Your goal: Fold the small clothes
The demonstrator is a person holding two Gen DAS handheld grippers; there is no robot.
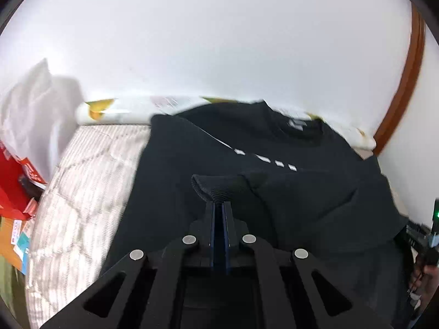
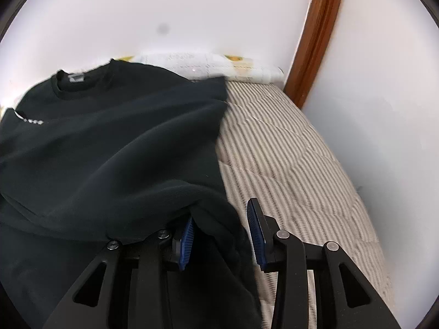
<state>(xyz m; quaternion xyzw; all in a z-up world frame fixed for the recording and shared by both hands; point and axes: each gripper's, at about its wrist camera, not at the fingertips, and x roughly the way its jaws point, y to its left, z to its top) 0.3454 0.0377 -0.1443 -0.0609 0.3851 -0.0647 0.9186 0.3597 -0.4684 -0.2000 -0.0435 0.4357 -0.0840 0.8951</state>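
Black linkage arms of the left tool (image 1: 219,204) fill the bottom of the left wrist view; its two blue-faced fingers are pressed together, clamped on a ribbed cuff (image 1: 208,187) of the black sweatshirt (image 1: 274,142). Cuff fabric bunches just above the fingertips.

Sweatshirt lies spread on the bed (image 1: 82,181), on a beige striped quilted cover. Collar (image 1: 290,128), with a small label inside, points toward the far wall (image 1: 219,41). Row of white marks (image 1: 266,160) runs across the chest. Part of the garment is folded over itself below the marks.

Right tool (image 2: 221,229): fingers stand apart. Left blue pad (image 2: 186,244) touches a lump of black sweatshirt fabric (image 2: 109,142) that sits between the fingers; right pad (image 2: 256,235) stands clear of the cloth, over the striped cover. No grip.

Light patterned pillow (image 2: 238,67) lies at the head of the bed against the wall. Brown wooden trim (image 2: 315,35) runs up the wall at the right. Red boxes (image 1: 13,183) and white cloth (image 1: 33,109) sit beside the bed at left, blurred.
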